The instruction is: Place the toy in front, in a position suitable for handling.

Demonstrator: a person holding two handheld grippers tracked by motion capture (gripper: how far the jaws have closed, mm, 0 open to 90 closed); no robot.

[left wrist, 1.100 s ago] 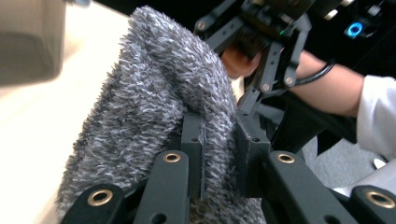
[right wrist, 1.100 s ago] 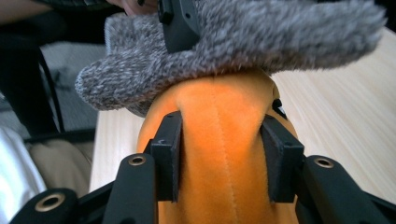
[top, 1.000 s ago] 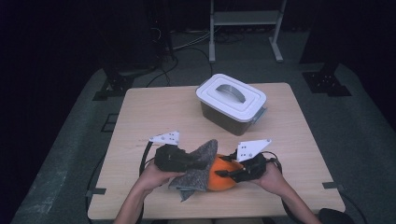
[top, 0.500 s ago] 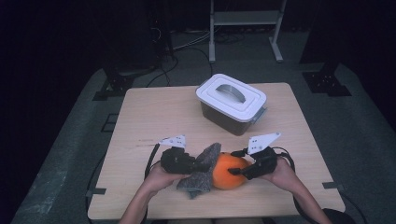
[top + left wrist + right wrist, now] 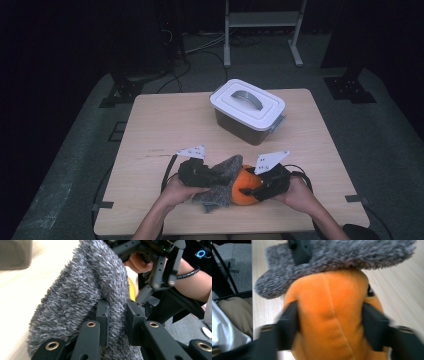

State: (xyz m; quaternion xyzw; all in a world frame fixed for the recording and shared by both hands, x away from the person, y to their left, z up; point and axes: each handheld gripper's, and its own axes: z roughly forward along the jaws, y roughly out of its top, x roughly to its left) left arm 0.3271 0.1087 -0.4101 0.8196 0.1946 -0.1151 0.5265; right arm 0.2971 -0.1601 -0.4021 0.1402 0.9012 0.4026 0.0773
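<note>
Orange plush (image 5: 243,186), rounded and stitched down its middle, is seen lying on the near part of the table (image 5: 165,125), between the two hands. It is half covered on its left by a shaggy grey cloth (image 5: 220,184), which is draped over its top and spreads onto the wood towards the near edge.

The left hand-held gripper (image 5: 117,317) is clamped on the grey cloth: in the left gripper view a fold of the pile is pinched tightly between the two black jaws, and a sliver of the orange is shown behind it. In the high view this gripper (image 5: 200,174) is held low over the table by the left hand (image 5: 176,190).

The right hand-held gripper (image 5: 332,320) is set around the orange plush, one jaw against each flank, and its jaws have just been closing in on it; the picture is blurred there, yet the pads are seen pressing the fabric. It (image 5: 260,187) is carried by the right hand (image 5: 299,192).

A white-lidded box (image 5: 248,111) is stood farther back on the table, well apart from the plush.
</note>
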